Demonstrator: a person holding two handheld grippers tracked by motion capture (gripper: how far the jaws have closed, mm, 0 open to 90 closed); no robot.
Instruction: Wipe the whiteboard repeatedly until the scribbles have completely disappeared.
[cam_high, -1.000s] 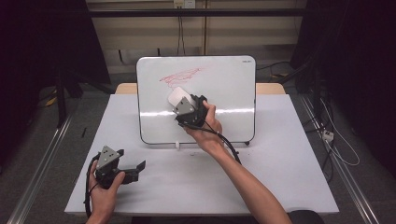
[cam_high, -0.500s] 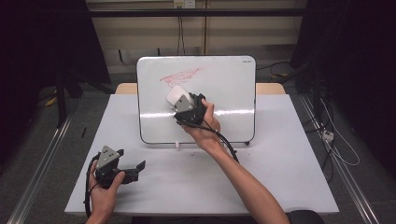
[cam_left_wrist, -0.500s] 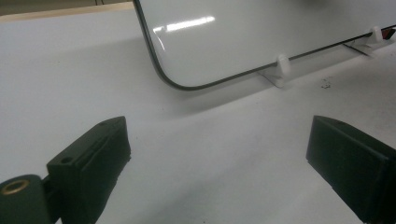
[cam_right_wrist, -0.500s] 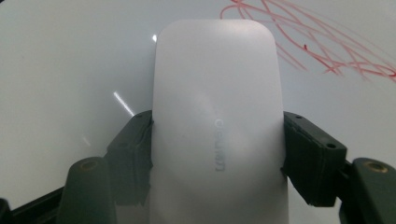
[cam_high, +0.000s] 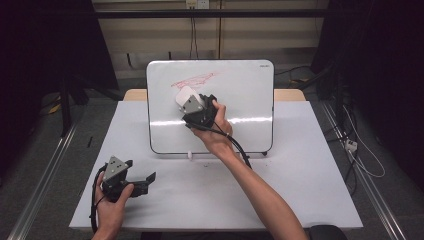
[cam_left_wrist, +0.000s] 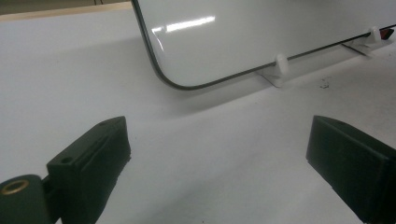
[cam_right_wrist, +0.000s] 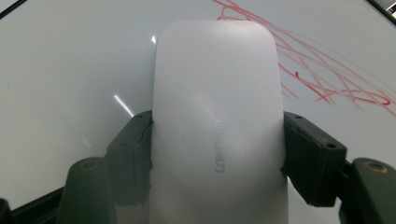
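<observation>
Left tongs (cam_high: 142, 178) low at the near-left of the tabletop (cam_high: 310, 190), resting, jaws wide with nothing between them, pointing toward the whiteboard's (cam_high: 250, 115) lower-left corner; in the left gripper view that rounded corner and a white foot clip (cam_left_wrist: 281, 63) sit ahead, well apart from the jaws; right tongs (cam_high: 186, 100) up against the board face, clamped on the white eraser (cam_high: 184, 95), one jaw on each long side; eraser long axis runs along the tongs, toward the board's top edge; red scribble (cam_high: 192, 80) lies just above and slightly right of the eraser in the high view, and in the right gripper view (cam_right_wrist: 327, 79) it starts at the eraser's far end and spreads right; so the coming wipe likely needs a push up and rightward; right hand (cam_high: 215, 132) is the nearer by far, left is idle; open board to the right of the marks, little margin above before the top rim; risk: overshooting the top edge or tipping the upright board.
</observation>
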